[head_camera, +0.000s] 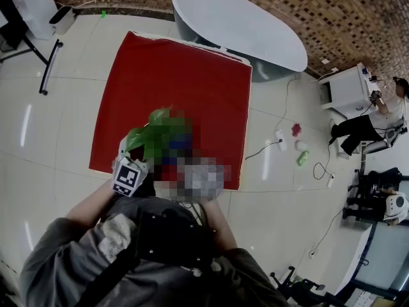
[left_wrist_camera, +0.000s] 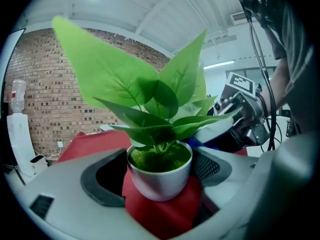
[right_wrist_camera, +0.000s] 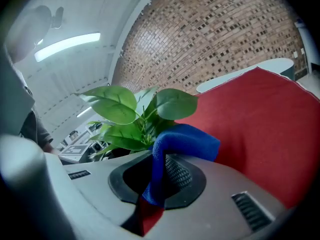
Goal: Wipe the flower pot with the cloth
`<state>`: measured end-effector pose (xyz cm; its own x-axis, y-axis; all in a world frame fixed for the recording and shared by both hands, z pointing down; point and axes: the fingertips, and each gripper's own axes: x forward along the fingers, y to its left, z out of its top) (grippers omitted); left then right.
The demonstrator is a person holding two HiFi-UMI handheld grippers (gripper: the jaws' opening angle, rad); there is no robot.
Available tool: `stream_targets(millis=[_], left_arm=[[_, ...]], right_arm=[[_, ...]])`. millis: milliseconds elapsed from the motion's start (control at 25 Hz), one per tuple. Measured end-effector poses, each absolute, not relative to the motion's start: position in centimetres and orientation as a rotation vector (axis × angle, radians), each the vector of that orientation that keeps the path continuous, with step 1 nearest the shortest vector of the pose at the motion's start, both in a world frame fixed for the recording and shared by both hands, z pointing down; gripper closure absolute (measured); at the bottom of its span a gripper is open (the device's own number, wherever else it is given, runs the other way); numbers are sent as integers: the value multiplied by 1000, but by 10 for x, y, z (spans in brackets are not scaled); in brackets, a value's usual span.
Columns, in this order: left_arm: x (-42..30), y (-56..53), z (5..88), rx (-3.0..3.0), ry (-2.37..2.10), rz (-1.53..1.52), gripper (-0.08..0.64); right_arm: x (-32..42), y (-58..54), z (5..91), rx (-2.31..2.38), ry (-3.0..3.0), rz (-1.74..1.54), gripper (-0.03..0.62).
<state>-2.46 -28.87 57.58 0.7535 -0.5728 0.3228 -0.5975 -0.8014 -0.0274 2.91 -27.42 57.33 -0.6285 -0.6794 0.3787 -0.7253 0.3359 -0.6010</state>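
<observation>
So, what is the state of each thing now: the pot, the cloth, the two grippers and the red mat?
left gripper: shut on the flower pot.
right gripper: shut on the cloth.
flower pot: upright, with a green plant in it.
cloth: blue, folded over one jaw pad, close to the leaves.
red mat: spread flat on the floor.

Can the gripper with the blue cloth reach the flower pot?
Probably yes. The right gripper, shut on the blue cloth, sits close beside the flower pot held by the left gripper; only leaves lean between.
</observation>
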Motion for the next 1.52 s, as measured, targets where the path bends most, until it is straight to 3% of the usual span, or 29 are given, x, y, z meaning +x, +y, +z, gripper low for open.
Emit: stream_targets(millis=[800,1520], left_arm=[[-41,-316,584,3024,-538,524,117],[-28,-278,580,2477,-1439,441,110]], right_arm=[[18,-321,619,1293,-2402,1174,529],[106,-279,602,1237,-2458,1113,529]])
